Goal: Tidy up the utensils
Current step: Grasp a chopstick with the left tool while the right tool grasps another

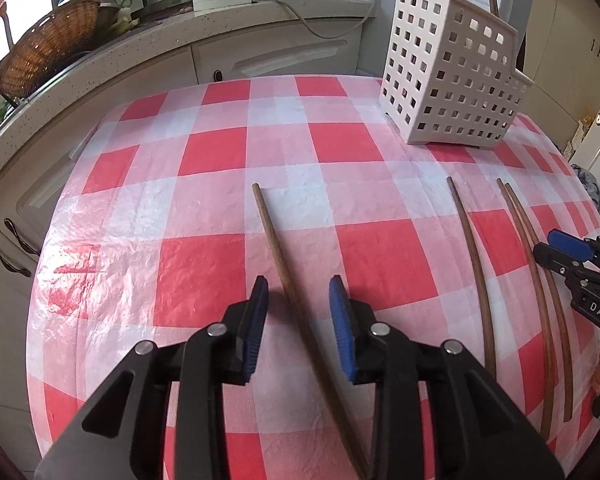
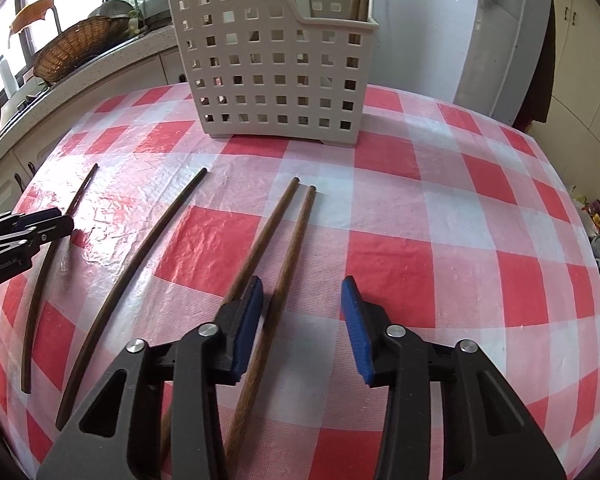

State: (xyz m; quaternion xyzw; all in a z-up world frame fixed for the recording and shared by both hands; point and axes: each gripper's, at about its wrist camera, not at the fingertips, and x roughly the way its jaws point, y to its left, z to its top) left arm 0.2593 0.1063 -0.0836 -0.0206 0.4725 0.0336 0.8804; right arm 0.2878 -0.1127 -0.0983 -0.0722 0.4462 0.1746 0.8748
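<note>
Wooden chopsticks (image 2: 284, 236), slim and round, lie on crinkled checkered tablecloth (image 2: 420, 240).

2 wrist fisheyes, close above checked tablecloth (image 1: 204, 272), angled down toward white caddy (image 2: 276, 76), sharing 4 chopsticks

glossy crinkled plastic tablecloth (image 1: 204, 216); matt wooden chopsticks (image 2: 288, 248); perforated plastic caddy (image 2: 276, 68)
</note>
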